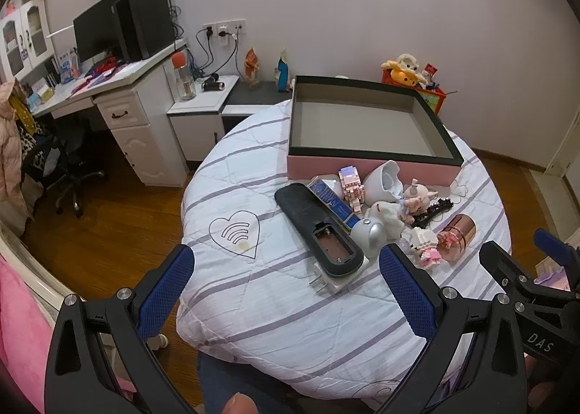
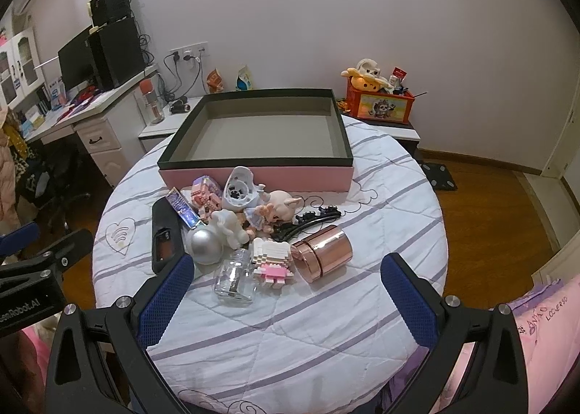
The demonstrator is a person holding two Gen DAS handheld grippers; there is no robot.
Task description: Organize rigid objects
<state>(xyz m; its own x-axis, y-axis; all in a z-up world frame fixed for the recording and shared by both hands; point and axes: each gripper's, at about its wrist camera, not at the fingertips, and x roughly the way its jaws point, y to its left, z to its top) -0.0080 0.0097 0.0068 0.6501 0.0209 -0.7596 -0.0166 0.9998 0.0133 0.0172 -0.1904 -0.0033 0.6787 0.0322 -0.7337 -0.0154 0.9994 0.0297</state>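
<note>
A pile of small objects lies on the round table in front of an empty pink box [image 1: 369, 166] [image 2: 261, 176] with a dark rim. In the pile are a black remote [image 1: 317, 229] [image 2: 165, 233] with its battery bay open, a silver ball [image 1: 368, 236] [image 2: 206, 245], a rose-gold canister [image 1: 456, 237] [image 2: 324, 253], a clear glass bottle [image 2: 233, 278], a block figure [image 2: 272, 262] and a pig doll [image 2: 279, 209]. My left gripper [image 1: 286, 291] is open and empty, near the remote's front end. My right gripper [image 2: 288, 296] is open and empty, just before the bottle.
The table wears a white striped quilted cloth [image 1: 275, 301] [image 2: 308, 334]. A white desk [image 1: 119, 88] with a monitor and office chair stands at the left. An orange toy box [image 2: 378, 104] sits behind the table. Wooden floor surrounds it.
</note>
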